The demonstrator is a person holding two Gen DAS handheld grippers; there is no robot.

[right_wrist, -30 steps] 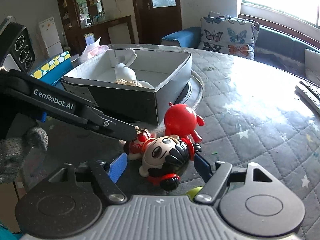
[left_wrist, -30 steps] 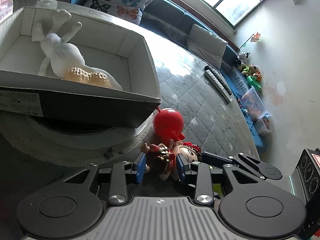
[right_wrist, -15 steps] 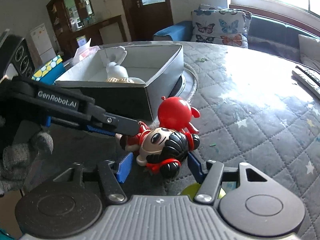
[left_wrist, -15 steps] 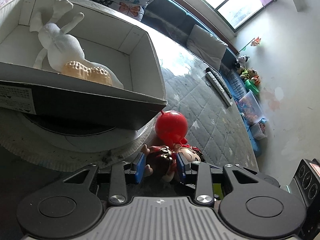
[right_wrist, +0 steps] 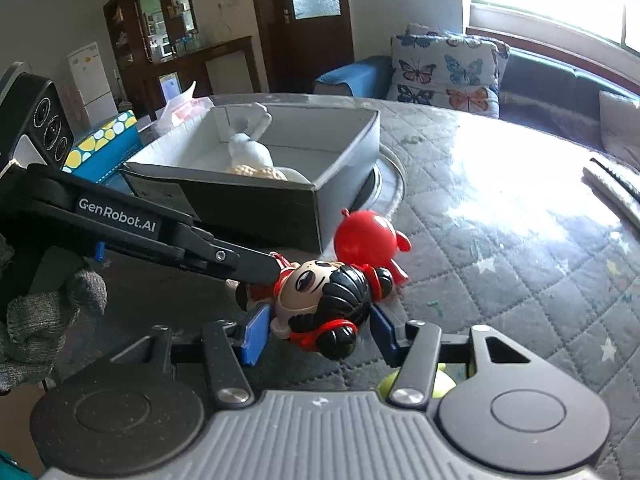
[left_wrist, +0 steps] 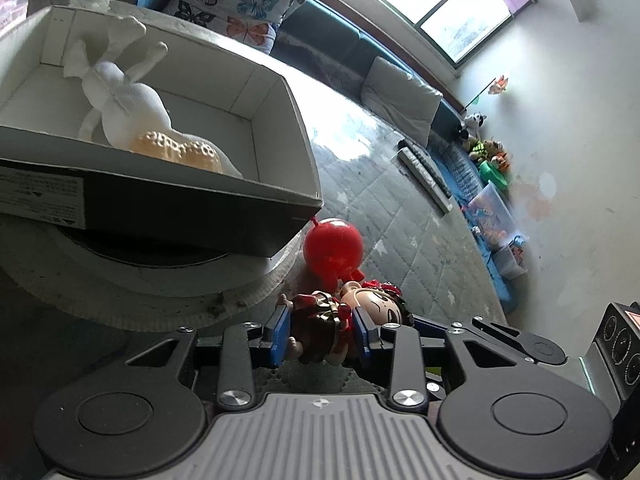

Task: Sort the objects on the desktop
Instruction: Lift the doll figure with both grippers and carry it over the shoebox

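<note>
the doll [right_wrist: 320, 304] lies on the quilted counter [right_wrist: 500, 240], just near of the red toy [right_wrist: 368, 240] and the open box [right_wrist: 248, 200]. the left hand-held gripper [left_wrist: 320, 330] is closing on its body, pads touching; the right hand-held gripper [right_wrist: 316, 332] is closing round its head, seemingly to lift it together. a second ago the right jaws stood wider.

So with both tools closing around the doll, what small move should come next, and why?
Probably finish the squeeze, then lift slightly. The left tool brackets the doll at its body, the right tool at its head, both closing. The red figure sits against it, near the box, so a low lift should free it.
</note>
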